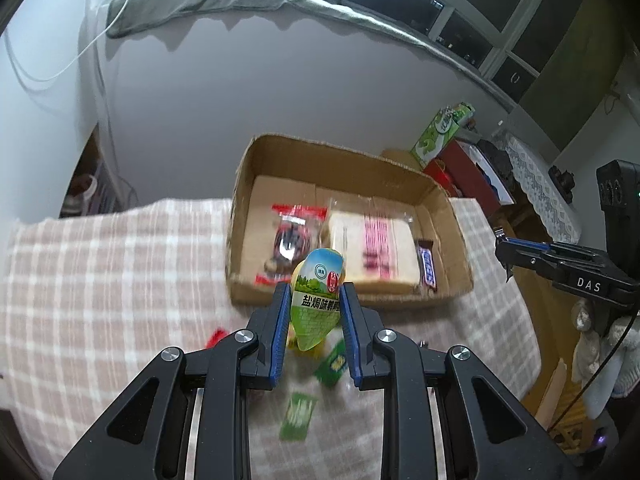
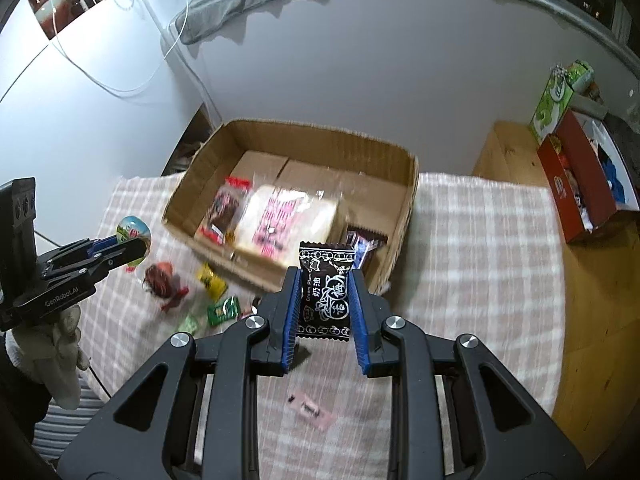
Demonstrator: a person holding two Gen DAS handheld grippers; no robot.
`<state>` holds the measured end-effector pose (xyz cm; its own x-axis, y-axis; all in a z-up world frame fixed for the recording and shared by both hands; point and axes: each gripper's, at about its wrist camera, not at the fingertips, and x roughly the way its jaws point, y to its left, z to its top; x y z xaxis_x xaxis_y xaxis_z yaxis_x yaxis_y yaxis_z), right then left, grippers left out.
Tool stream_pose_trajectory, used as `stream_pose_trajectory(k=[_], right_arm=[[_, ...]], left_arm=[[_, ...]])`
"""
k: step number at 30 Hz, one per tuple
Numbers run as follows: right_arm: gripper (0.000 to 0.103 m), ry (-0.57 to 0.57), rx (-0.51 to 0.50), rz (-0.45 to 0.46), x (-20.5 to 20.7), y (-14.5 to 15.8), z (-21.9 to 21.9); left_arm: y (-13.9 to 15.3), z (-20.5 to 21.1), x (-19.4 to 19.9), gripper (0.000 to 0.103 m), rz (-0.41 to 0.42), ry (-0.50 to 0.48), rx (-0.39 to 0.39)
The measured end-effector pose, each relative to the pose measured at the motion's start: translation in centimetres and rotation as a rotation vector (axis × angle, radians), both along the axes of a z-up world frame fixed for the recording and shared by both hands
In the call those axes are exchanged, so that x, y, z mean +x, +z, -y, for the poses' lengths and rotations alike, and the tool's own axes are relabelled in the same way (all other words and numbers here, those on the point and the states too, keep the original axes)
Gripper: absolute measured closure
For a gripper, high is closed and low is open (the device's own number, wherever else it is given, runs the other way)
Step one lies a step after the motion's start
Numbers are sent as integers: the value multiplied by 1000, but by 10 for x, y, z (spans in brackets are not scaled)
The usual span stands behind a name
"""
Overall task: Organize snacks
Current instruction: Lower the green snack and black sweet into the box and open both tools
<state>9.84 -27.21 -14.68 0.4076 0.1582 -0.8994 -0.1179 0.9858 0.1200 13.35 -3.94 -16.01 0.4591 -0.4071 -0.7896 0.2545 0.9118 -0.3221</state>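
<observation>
My left gripper (image 1: pixel 314 300) is shut on a green and blue snack packet (image 1: pixel 318 292) and holds it above the checked cloth, just short of the cardboard box (image 1: pixel 352 158). My right gripper (image 2: pixel 325 292) is shut on a black plum candy packet (image 2: pixel 326 292), near the box's front right corner (image 2: pixel 404 216). The box holds a red-trimmed packet (image 1: pixel 290 240), a wrapped bread loaf (image 1: pixel 370 252) and a chocolate bar (image 1: pixel 427 266). The left gripper with its packet also shows in the right wrist view (image 2: pixel 120 250).
Loose snacks lie on the cloth in front of the box: a red wrapper (image 2: pixel 162 282), a yellow-green packet (image 2: pixel 212 280), green packets (image 2: pixel 222 310) and a pink wrapper (image 2: pixel 314 412). A red box (image 2: pixel 576 188) and a green carton (image 2: pixel 554 100) stand at the right on a wooden surface.
</observation>
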Motion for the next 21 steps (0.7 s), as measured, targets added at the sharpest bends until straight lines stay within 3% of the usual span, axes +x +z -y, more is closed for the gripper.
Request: stream_pose_trajectory(k=[21], right_arm=[[78,-15,-21,-28,67,-17,9]], left_arm=[[-1,21,57,80,4,-16,35]])
